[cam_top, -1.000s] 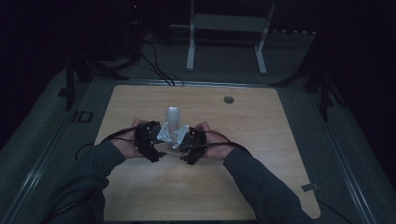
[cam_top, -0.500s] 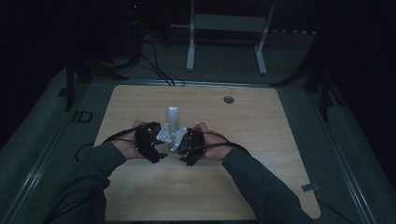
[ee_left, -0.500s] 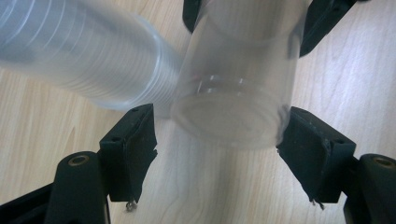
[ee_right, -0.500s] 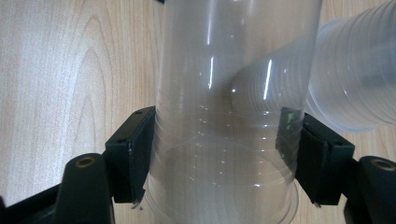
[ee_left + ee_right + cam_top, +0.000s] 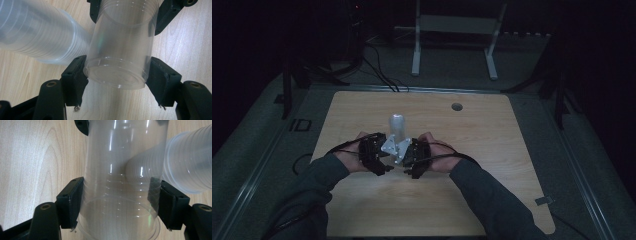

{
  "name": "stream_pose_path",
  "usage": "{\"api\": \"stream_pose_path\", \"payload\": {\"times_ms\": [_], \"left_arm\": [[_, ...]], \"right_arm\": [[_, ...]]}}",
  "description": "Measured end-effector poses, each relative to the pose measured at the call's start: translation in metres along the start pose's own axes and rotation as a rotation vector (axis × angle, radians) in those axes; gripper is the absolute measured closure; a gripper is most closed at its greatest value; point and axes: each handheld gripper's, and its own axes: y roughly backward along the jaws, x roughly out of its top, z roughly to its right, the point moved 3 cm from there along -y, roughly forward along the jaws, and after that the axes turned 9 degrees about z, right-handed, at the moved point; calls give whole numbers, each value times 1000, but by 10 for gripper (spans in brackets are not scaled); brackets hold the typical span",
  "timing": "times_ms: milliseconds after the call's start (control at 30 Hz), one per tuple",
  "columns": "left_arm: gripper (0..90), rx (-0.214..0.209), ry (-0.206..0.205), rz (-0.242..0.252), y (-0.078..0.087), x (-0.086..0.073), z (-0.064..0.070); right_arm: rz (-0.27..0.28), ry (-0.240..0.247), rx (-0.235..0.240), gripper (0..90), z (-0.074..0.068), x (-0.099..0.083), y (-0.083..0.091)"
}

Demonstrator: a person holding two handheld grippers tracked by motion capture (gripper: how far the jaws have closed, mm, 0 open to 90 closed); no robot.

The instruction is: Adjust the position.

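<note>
Item: clear ribbed plastic cup (image 5: 118, 47), a single piece, held above the middle of the light wooden table (image 5: 492, 130) between the two hands.

Left gripper (image 5: 373, 153): black, two-jawed, pads pressed against the closed-base end of the cup, one on either side; the base rim sits between the pads in the left gripper view.

Right gripper (image 5: 417, 158): black, two-jawed, pads pressed against the cup's wall on either side near its wider open end (image 5: 120, 202); in the left gripper view its jaws appear at the far end of the same cup.

Position: the grippers face each other, close together, at the near centre of the table, with the cup spanning the gap between them.

Adjacent: tall stack of nested translucent plastic cups (image 5: 397, 126), just beyond the grippers on the far side, lying slantwise behind the held cup in both gripper views.

Also present: small round hole (image 5: 456, 106) in the tabletop, far right of the stack, well apart.
</note>
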Motion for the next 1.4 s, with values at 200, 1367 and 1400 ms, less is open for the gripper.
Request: {"api": "stream_pose_path", "payload": {"times_ms": [200, 1367, 1400], "left_arm": [[415, 0, 5, 12, 2, -2, 0], [422, 62, 215, 254, 26, -37, 2], [422, 62, 218, 262, 26, -38, 2]], "right_arm": [[25, -26, -8, 227, -1, -1, 2], [255, -130, -104, 182, 13, 11, 42], [260, -137, -107, 182, 14, 10, 42]]}}
